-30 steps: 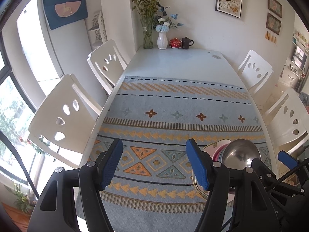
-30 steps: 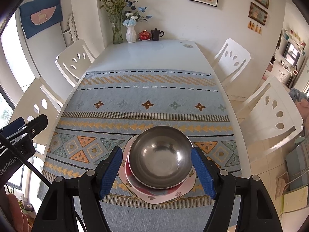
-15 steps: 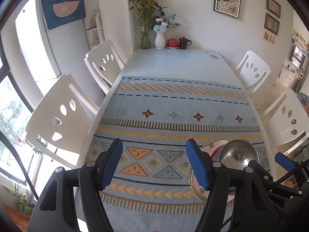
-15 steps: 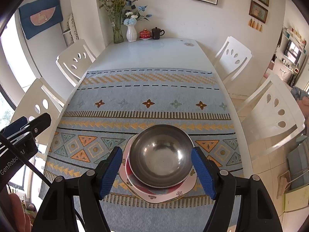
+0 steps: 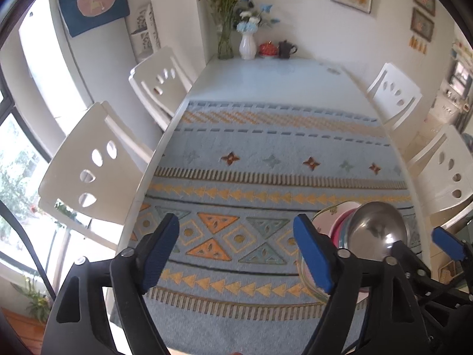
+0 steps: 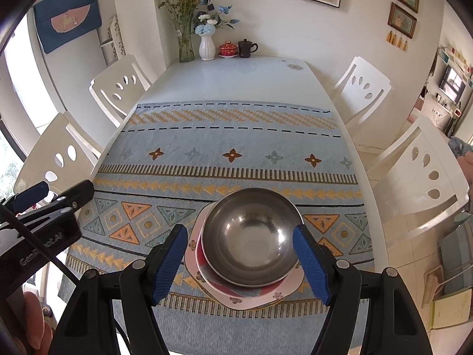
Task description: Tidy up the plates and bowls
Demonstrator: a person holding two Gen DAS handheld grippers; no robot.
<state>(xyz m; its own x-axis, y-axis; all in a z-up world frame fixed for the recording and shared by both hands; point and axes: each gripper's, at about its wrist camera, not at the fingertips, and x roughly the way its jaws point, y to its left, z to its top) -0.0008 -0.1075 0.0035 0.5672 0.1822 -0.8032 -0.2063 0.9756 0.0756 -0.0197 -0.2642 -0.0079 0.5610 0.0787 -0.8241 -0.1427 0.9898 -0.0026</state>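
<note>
White dining counter w/ a blue patterned runner over its near half; white chairs along both long edges, flower vases at the far edge by the wall. Steel bowl sits in a red bowl on a pink flowered plate, stacked near the counter's near edge, toward the right side. Right gripper hovers over the stack, fingers spread to either side of the steel bowl, not pressing it. Left gripper is beside the stack over bare runner; its fingers just opened wider, nothing btw them.
</note>
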